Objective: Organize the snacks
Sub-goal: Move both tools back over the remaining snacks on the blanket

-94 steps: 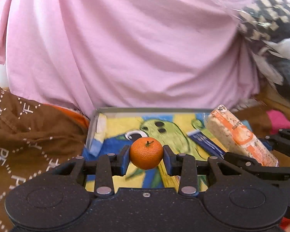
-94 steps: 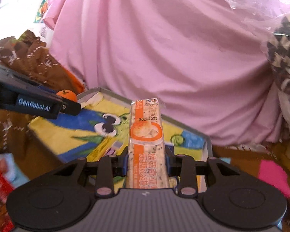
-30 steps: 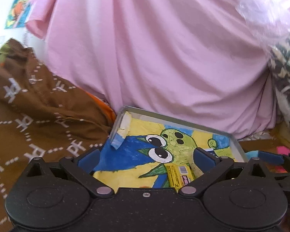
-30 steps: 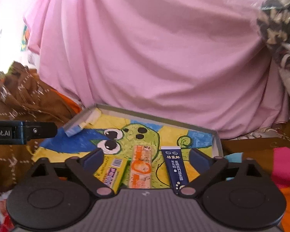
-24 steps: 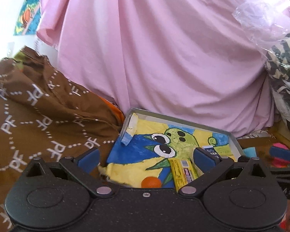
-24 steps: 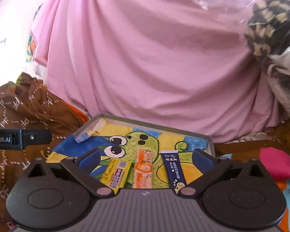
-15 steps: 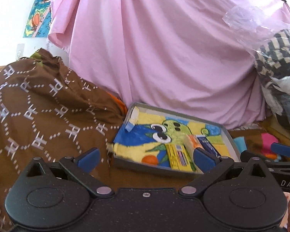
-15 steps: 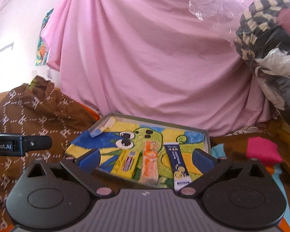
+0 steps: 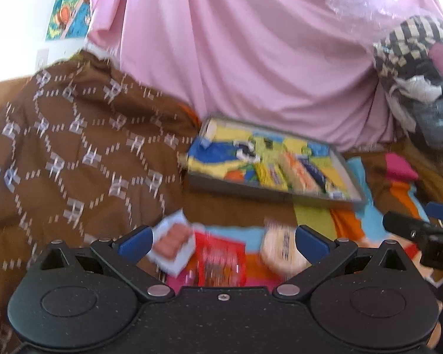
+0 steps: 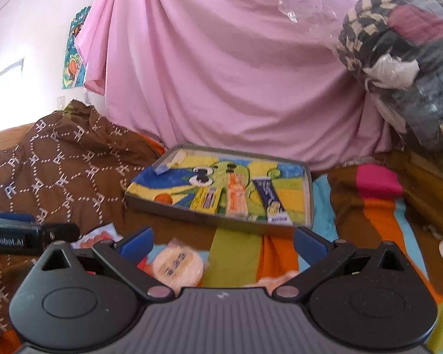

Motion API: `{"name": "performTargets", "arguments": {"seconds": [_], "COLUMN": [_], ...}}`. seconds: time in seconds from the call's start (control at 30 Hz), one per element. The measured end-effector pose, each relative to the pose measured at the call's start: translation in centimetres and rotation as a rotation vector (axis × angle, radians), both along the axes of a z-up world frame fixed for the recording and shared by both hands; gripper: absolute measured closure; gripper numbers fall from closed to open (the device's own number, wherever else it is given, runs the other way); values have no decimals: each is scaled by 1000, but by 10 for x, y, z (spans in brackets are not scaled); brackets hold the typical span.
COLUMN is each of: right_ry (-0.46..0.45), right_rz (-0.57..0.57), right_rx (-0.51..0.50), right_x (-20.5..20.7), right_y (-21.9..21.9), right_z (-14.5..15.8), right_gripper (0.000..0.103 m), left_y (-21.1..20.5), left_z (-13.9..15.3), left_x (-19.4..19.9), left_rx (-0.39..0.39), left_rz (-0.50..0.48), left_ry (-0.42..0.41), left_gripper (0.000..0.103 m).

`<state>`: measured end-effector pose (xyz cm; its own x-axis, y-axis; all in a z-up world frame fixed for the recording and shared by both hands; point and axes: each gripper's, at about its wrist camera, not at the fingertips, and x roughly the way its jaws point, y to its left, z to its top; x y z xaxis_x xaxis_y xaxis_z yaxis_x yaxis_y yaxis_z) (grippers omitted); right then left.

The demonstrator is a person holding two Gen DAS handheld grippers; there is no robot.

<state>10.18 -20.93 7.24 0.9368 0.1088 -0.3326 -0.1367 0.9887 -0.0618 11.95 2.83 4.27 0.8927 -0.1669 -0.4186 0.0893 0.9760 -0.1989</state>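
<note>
Both hand-held grippers (image 9: 223,240) (image 10: 223,240) gape empty; only the left view, blurred, shows a red packet (image 9: 221,262).

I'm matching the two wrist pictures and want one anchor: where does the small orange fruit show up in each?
Left wrist: the orange fruit lies blurred at the tray's near edge, just right of centre.
Right wrist: it sits in the tray's near left corner.
Shared landmark: the yellow packet beside it.
</note>
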Motion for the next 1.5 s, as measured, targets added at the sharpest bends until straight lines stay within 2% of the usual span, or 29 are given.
{"name": "performTargets", "arguments": {"seconds": [0.2,0.5,0.6,0.7,0.83,1.0,1.37,1.5], "right_ry": [34,72,84,89,103,154,252,258], "right_rz": [-14,-16,-9,3,28,36,8,12], "right_rx": [23,48,51,49,46,64,68,61], "right_x": [-23,-42,-47,-50,-56,-60,-70,-73], "right_y": [1,0,0,0,0,0,0,2], "right_z": [-11,-27,-33,-39,-46,-52,-50,-47], "right_gripper": [0,0,0,0,0,0,0,0], "left_y": [5,11,7,5,9,4,-6,-9], "left_z": [-15,-26,-30,-29,-26,-21,-9,-2], "left_x": [-26,-50,-54,-61,-78,-92,-115,-118], "left_rx": [7,12,29,50,21,91,145,200], "left_rz": [8,44,39,44,100,121,118,105], "left_ry": [56,97,139,142,133,129,161,141], "left_gripper": [1,1,1,1,1,1,1,1]}}
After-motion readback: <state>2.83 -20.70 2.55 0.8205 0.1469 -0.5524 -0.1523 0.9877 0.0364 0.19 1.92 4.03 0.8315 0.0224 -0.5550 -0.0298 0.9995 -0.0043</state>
